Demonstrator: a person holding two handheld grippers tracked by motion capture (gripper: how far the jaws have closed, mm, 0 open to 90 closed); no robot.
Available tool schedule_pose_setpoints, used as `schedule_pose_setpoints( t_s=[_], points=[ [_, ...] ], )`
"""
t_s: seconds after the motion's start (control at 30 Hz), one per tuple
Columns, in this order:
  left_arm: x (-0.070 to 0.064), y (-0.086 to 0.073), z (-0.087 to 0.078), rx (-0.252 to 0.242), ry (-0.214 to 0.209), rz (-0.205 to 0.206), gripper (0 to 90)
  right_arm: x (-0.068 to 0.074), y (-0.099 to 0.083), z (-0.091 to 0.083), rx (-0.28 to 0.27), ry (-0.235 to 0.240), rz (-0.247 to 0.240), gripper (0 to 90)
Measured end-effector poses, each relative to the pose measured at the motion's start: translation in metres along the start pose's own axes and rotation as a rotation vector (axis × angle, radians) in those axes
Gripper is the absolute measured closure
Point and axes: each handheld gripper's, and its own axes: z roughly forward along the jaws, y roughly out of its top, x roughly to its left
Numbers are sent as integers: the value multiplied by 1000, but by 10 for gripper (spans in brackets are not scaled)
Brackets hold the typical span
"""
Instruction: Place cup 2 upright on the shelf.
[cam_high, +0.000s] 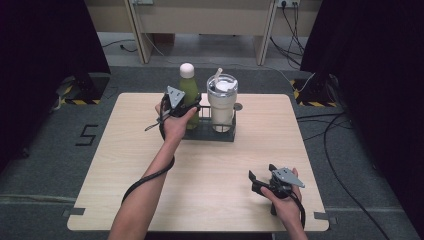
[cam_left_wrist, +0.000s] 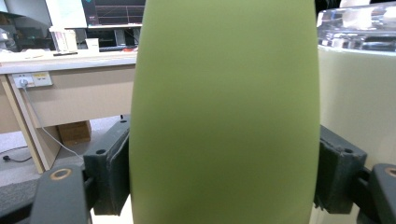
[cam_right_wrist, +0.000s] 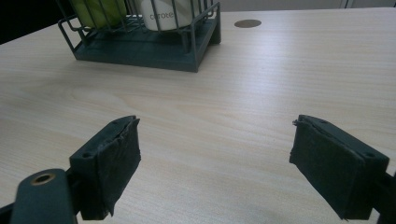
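Note:
A green bottle (cam_high: 189, 86) with a white cap stands in a dark wire rack (cam_high: 210, 132) at the table's far middle, beside a cream tumbler (cam_high: 222, 105) with a clear lid and a straw. My left gripper (cam_high: 191, 106) is shut on the bottle's body. In the left gripper view the green bottle (cam_left_wrist: 224, 107) sits between both pads (cam_left_wrist: 111, 170), and the tumbler (cam_left_wrist: 359, 102) stands just to its right. My right gripper (cam_high: 260, 181) rests open near the front right of the table. Nothing lies between the fingers of the right gripper (cam_right_wrist: 215, 163).
The rack (cam_right_wrist: 144, 49) holds the bottle (cam_right_wrist: 98, 8) and the tumbler (cam_right_wrist: 168, 13) ahead of my right gripper. A round grommet (cam_right_wrist: 247, 23) is set in the wooden table (cam_high: 150, 190) behind the rack. Desks, cables and dark stands surround the table.

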Motion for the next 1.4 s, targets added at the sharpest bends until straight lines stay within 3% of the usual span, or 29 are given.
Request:
schedule_pose_setpoints(
  t_s=[0.7,0.9,1.4],
  points=[
    [1,-2,-3,-8,-9,9,204,1,0,0,1,3,-5,153],
    [1,-2,-6,-6,7,16,143,1,0,0,1,5,-10,153],
    [2,4,-16,-16,4,22,114,2,0,0,1,1,-16,153]
  ],
)
